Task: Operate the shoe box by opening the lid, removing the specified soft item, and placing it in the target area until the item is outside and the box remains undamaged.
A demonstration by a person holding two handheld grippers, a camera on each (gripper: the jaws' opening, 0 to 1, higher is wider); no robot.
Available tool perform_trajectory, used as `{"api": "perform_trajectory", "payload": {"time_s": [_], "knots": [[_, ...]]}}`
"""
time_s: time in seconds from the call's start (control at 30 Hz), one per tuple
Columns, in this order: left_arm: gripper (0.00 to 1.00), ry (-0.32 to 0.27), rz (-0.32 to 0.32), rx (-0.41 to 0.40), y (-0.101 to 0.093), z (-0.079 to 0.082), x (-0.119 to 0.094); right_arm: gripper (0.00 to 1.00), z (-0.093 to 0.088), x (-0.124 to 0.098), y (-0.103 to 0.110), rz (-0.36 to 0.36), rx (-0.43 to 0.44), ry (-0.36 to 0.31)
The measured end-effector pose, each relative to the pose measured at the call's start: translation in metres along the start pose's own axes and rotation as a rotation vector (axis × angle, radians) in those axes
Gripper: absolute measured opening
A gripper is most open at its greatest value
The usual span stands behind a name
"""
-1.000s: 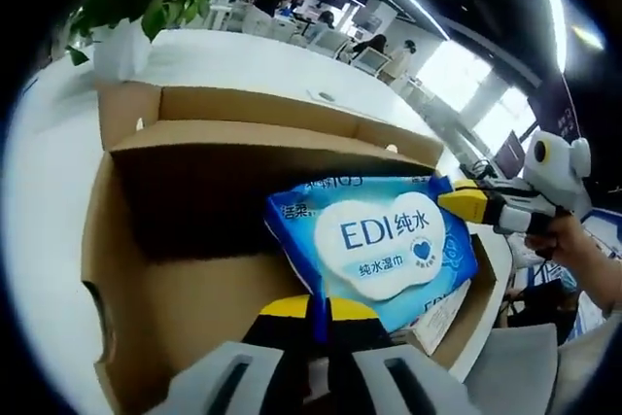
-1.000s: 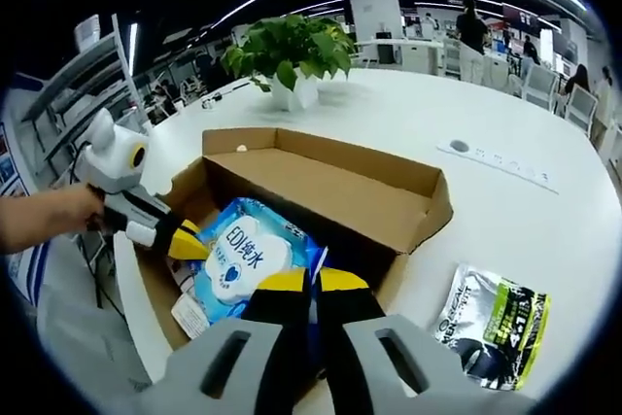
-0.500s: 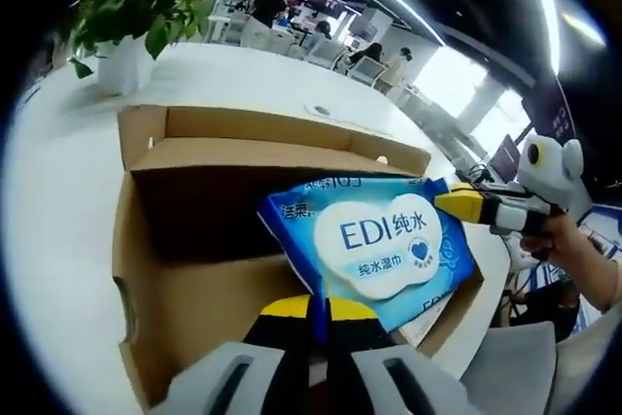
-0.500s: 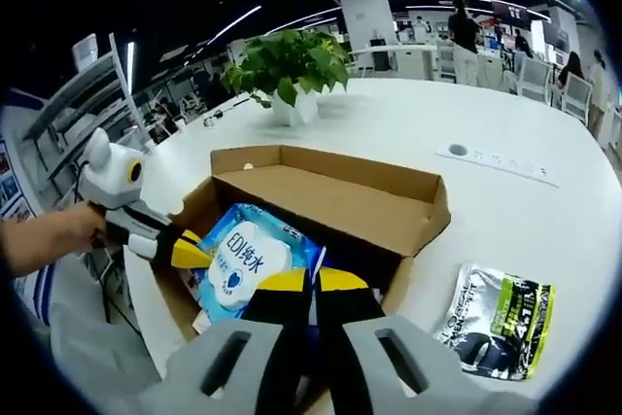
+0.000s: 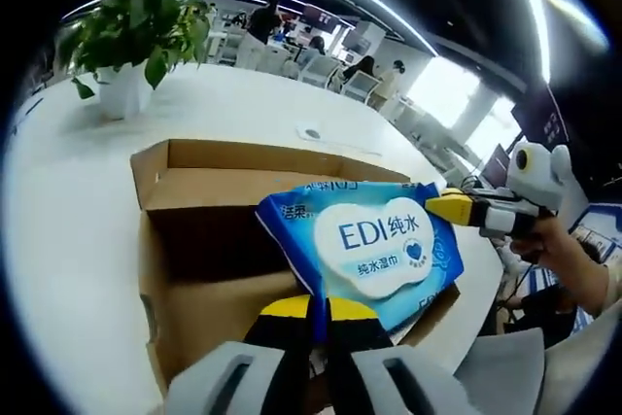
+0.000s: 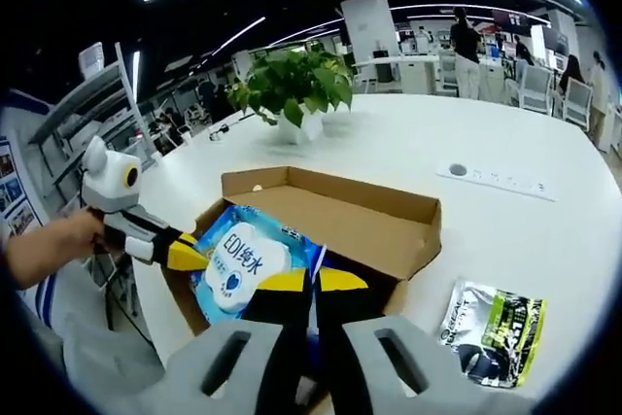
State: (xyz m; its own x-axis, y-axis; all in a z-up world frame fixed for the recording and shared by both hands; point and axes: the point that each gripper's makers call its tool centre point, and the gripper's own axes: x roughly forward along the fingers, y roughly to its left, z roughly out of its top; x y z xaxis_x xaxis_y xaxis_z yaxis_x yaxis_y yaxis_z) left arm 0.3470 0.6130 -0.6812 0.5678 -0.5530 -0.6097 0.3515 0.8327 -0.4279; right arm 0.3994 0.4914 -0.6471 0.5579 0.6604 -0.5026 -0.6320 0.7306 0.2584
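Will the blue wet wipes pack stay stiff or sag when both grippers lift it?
The wet wipes pack is a soft film pouch, so it probably sags slightly between grips. Its glossy wrapper may slip. Held at two corners by the left gripper and right gripper, it looks fairly light.

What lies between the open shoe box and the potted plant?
Bare white table only; in the right gripper view nothing sits between the shoe box and the potted plant.

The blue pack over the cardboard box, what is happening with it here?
A person holds the blue wet-wipes pack with two hand-held grippers, the left hand-held gripper and the right hand-held gripper, each shut on an edge. The pack hangs above the open shoe box on the white table, beside a potted plant.
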Motion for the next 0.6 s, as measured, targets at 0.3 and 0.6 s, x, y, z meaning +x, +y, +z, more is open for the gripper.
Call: {"api": "perform_trajectory", "payload": {"time_s": [0.3, 0.6], "knots": [[0.02, -0.015, -0.020, 0.024, -0.020, 0.018, -0.005, 0.00, 0.014, -0.016, -0.009, -0.012, 0.014, -0.019], [0.02, -0.016, -0.059, 0.048, -0.044, 0.029, 0.005, 0.00, 0.023, -0.037, -0.028, -0.031, 0.046, -0.031]]}}
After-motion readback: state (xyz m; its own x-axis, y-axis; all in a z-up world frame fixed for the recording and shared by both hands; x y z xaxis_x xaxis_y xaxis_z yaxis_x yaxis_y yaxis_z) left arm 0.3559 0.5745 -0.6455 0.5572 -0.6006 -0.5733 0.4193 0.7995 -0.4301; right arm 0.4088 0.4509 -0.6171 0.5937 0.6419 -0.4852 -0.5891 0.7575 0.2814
